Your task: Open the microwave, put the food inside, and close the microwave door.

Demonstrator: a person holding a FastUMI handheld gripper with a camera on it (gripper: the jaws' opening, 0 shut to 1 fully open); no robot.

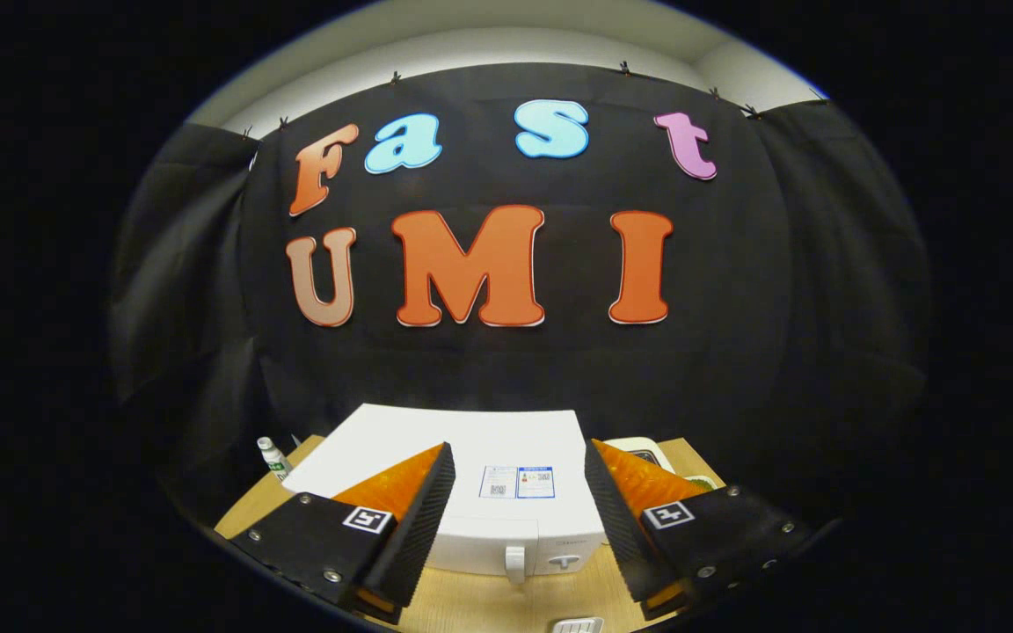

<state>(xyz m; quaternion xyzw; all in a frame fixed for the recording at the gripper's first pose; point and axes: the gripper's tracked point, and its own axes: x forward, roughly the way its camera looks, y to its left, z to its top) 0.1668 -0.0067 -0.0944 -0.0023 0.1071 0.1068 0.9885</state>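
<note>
Gripper: we held the gripper (520,519) above the table, looking down and forward over the microwave; its jaws stood wide apart and clamped on nothing.
Fingers: we saw one finger (414,519) on each side of the microwave's front, neither one touching it.
Microwave: the white microwave (471,440) sat on the wooden table (506,602), between the fingers and just ahead of them, its top towards us and its back to the black cloth wall (506,369).
Door: we saw it closed, with the handle (515,563) on the front face between the fingers.
Labels: two small stickers (517,482) lay on the microwave's top near the front edge.
Food: a plate (647,450) lay to the right of the microwave, mostly hidden behind the right finger; we could not tell what was on it.
Bottle: a small white bottle (273,457) stood on the table to the left of the microwave.
Near edge: a small white object (577,626) lay on the table below the fingers; we could not tell what it was.
</note>
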